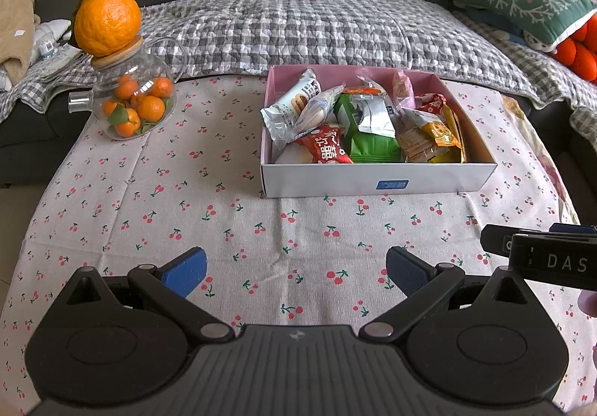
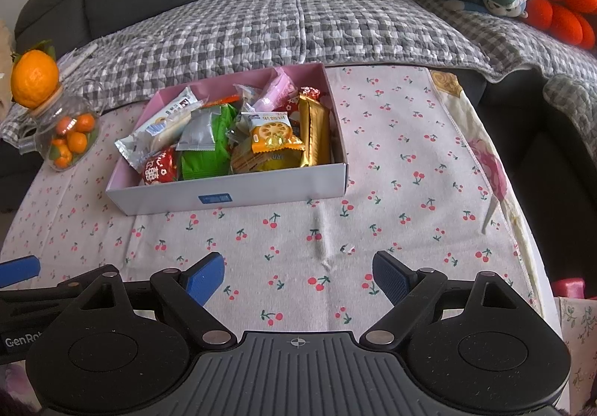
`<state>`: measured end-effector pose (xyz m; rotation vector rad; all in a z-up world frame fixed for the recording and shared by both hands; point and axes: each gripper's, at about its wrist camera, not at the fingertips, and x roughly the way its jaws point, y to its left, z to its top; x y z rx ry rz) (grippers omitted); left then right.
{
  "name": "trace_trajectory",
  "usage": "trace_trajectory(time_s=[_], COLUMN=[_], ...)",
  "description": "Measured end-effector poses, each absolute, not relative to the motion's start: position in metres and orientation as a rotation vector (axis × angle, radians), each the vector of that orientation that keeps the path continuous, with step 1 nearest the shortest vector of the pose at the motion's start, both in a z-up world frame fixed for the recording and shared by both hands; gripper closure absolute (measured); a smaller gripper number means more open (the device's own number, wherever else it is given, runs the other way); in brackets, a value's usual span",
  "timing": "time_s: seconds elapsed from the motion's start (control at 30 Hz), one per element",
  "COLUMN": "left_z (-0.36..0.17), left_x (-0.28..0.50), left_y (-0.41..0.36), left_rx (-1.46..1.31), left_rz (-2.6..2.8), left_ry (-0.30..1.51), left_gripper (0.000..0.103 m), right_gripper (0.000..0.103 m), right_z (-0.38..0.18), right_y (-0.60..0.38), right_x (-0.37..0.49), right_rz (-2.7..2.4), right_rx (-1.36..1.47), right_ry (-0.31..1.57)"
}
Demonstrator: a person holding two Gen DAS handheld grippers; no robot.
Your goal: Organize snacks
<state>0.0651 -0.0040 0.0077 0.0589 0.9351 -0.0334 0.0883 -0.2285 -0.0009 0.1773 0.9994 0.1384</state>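
left gripper (image 1: 294, 272) and right gripper (image 2: 298, 276): jaws released, empty, above desk | snack box (image 2: 238, 190) heaped | risk: crinkly packets slip, orange lotus-root packet (image 2: 274, 134) topples out if nudged

- Left gripper (image 1: 294, 272): black linkage arms, silver pivot pins, blue ribbed pads (image 1: 184, 273), grey ribbed base w/ crosshair mark.
- Right gripper (image 2: 298, 276): same build; white "DAS" lettering on side.

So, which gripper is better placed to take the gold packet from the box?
Probably the right gripper: the gold packet lies at the box's right end, nearer its side. The left gripper is also open and empty.
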Motion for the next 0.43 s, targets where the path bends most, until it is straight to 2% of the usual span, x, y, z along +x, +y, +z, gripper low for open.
trace_trajectory(time_s=[0.43], left_z=[0.0093], left_x=[0.0633], left_y=[-0.0056], left_rx=[0.069], left_rz=[-0.067], left_ry=[0.941], left_gripper=[0.001], right_gripper=[0.014], right_z=[-0.0015], right_y=[-0.2302], right_x=[0.0853], right_rz=[0.151], right_rx=[0.185], right_ry=[1.009])
